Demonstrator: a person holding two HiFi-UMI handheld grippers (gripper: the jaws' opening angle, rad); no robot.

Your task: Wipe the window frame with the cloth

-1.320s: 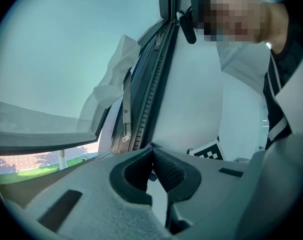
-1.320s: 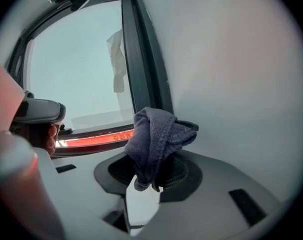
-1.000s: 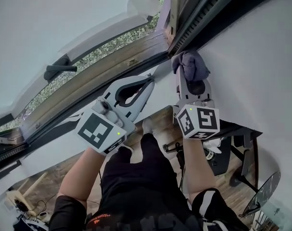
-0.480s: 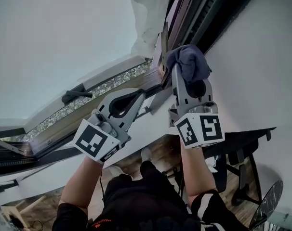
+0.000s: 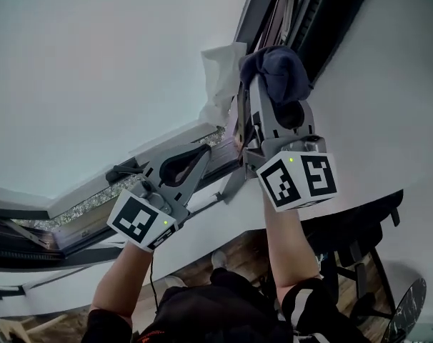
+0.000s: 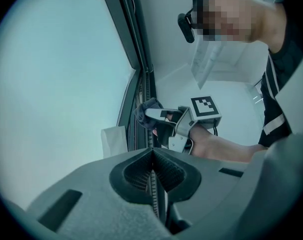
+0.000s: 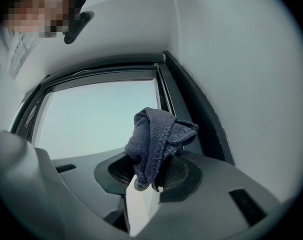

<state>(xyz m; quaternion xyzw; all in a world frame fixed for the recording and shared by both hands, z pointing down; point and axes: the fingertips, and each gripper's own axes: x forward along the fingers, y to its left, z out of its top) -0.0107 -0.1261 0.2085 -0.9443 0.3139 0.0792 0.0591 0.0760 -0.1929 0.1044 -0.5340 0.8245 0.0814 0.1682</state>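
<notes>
The right claw (image 5: 272,106) has been raised along the frame (image 5: 251,9), clamped on a bunched, knitted grey-blue cloth (image 5: 279,70); left claw (image 5: 201,151) closed, empty.

The cloth (image 7: 159,134) in your right gripper (image 7: 149,176) is a soft knitted fabric, matt, with a rough weave. Your left gripper (image 6: 152,151) has, like the right one, a body of grey matt plastic with a fine grain, and dark ribbed pads (image 6: 137,174). The window frame (image 7: 179,84) looks dark, smooth and a little shiny. The wall (image 7: 251,84) beside it is white, matt and smooth.
</notes>
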